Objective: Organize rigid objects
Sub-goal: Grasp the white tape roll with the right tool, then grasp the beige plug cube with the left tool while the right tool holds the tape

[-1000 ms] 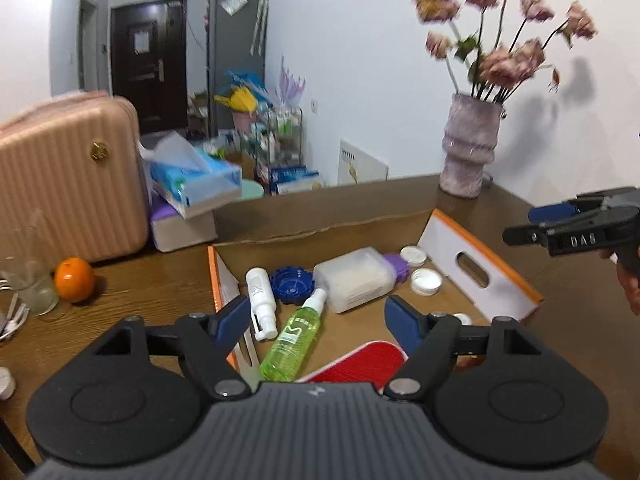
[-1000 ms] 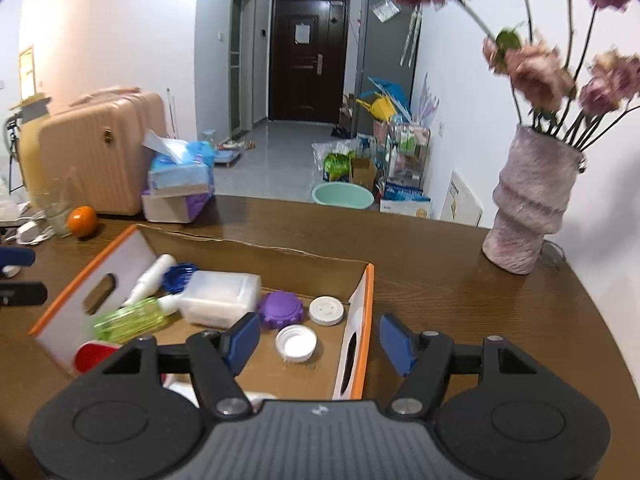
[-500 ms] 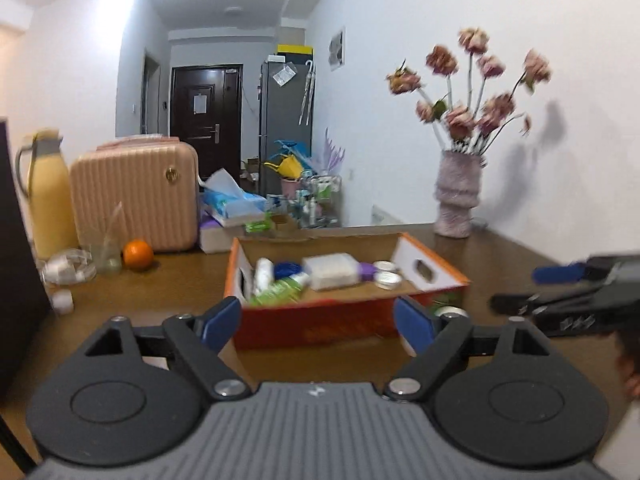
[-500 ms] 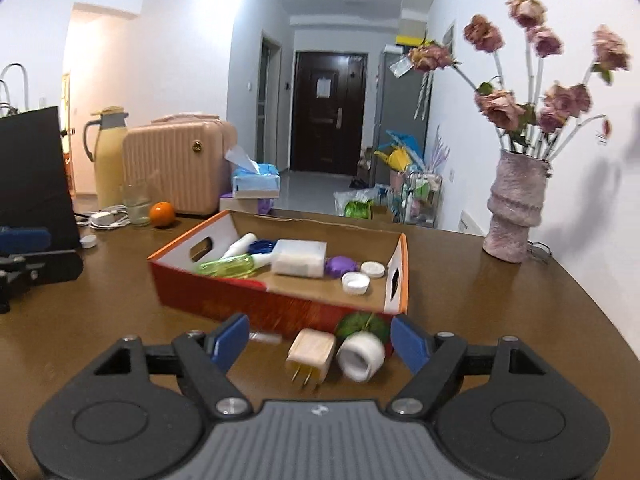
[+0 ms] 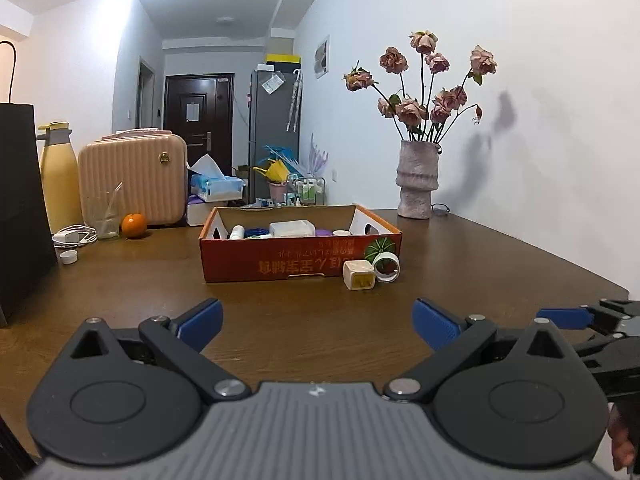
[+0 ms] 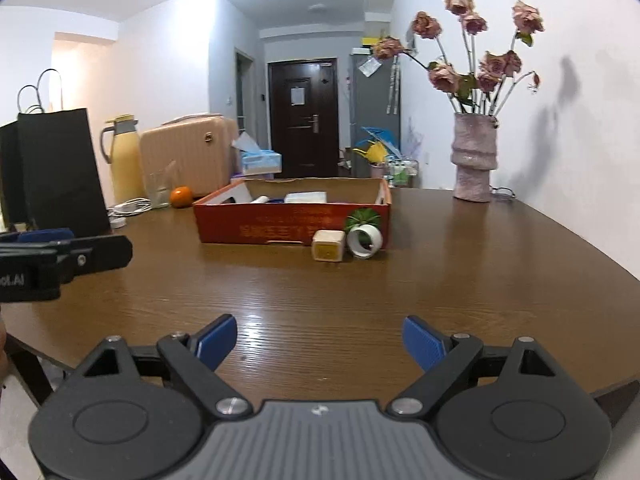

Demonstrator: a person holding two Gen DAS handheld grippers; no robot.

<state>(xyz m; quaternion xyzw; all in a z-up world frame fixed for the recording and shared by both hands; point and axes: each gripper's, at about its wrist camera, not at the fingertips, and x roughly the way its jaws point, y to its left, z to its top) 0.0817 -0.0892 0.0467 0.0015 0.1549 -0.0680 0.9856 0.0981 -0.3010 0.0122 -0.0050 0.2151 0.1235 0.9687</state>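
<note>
Plug cube (image 6: 329,245) and tape roll (image 6: 365,241) dead ahead, 12 o'clock of right gripper (image 6: 320,342), touching box (image 6: 256,224). Both grippers spread wide, empty; left gripper (image 5: 318,322) sees them nearer 1 o'clock.

table (image 6: 440,280): glossy wood grain | box (image 6: 260,226): matt printed cardboard | vase (image 6: 474,160): rough, ridged | suitcase (image 5: 132,180): ribbed plastic

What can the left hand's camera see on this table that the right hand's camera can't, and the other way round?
Only the left wrist view shows the loose white cap near the charger cable and the purple lid inside the box. Only the right wrist view shows the black paper bag's handles. Both show the red cardboard box, the plug adapter and white tape roll in front of it, the orange and the vase of dried roses. Both grippers are open and empty.
</note>
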